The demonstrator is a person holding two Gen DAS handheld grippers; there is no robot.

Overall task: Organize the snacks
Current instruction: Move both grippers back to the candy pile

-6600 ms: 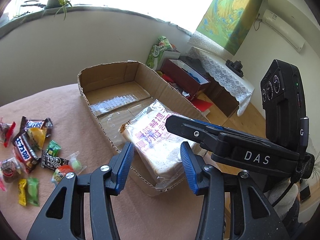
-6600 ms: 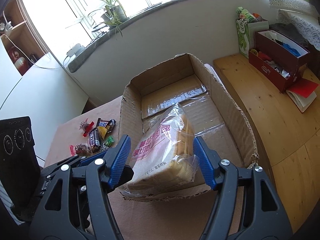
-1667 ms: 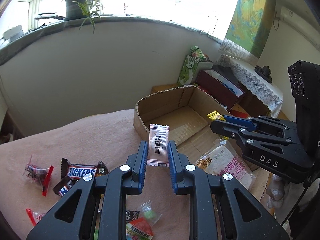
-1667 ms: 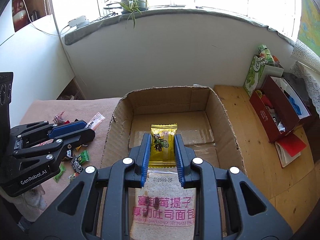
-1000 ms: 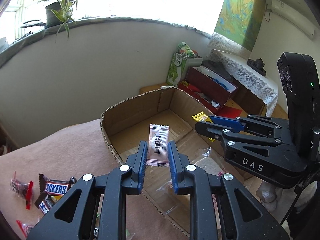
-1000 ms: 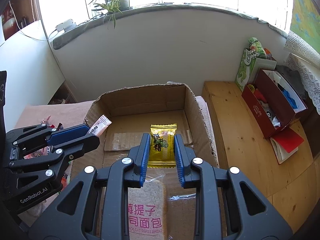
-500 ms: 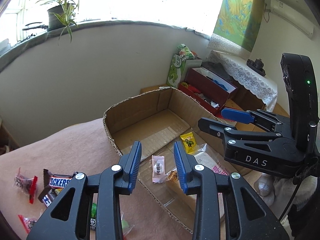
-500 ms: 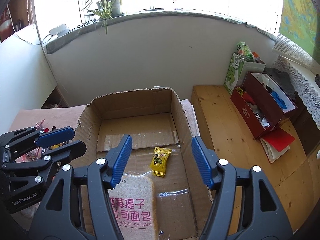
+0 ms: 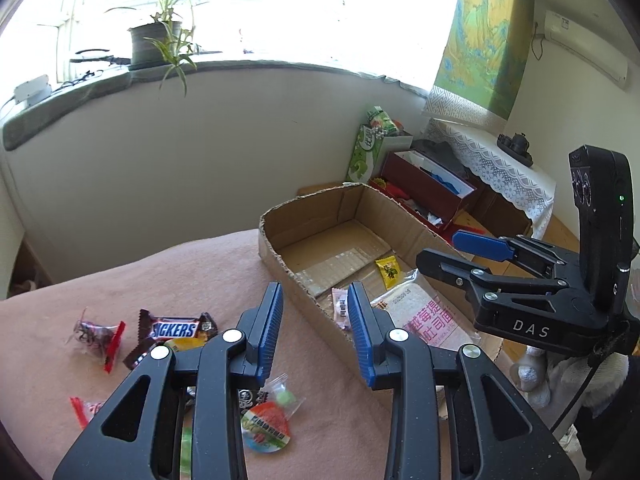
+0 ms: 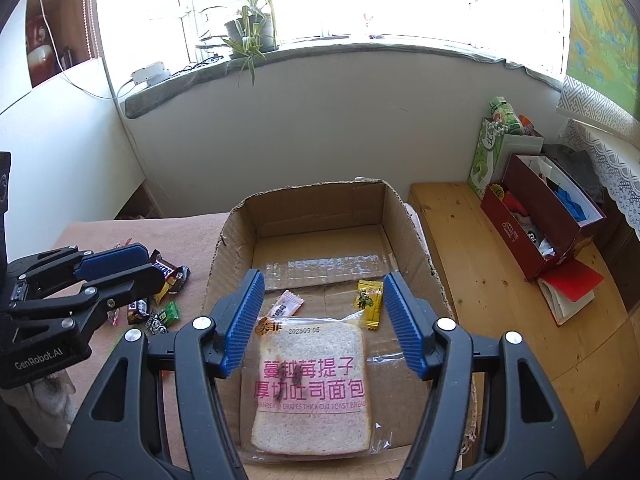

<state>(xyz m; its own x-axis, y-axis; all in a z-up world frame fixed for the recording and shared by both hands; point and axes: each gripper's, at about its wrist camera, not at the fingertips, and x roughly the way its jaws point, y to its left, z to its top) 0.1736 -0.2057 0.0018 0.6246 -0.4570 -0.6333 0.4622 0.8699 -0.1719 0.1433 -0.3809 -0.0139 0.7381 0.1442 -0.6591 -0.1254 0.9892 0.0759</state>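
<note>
Cardboard box (image 10: 320, 216) sat on the tabletop (image 9: 120, 280), holding bread bag (image 10: 312, 384), yellow packet (image 10: 370, 300) and pink packet (image 10: 286, 306). Loose candy (image 9: 176, 330) lay outside, left. Left tool (image 9: 314, 336) and right tool (image 10: 322, 320) were both spread, empty.

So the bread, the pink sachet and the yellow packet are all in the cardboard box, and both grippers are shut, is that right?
Not quite: both the left gripper and the right gripper are open and empty, as each wrist view shows. The bread, pink sachet and yellow packet do lie in the cardboard box.
</note>
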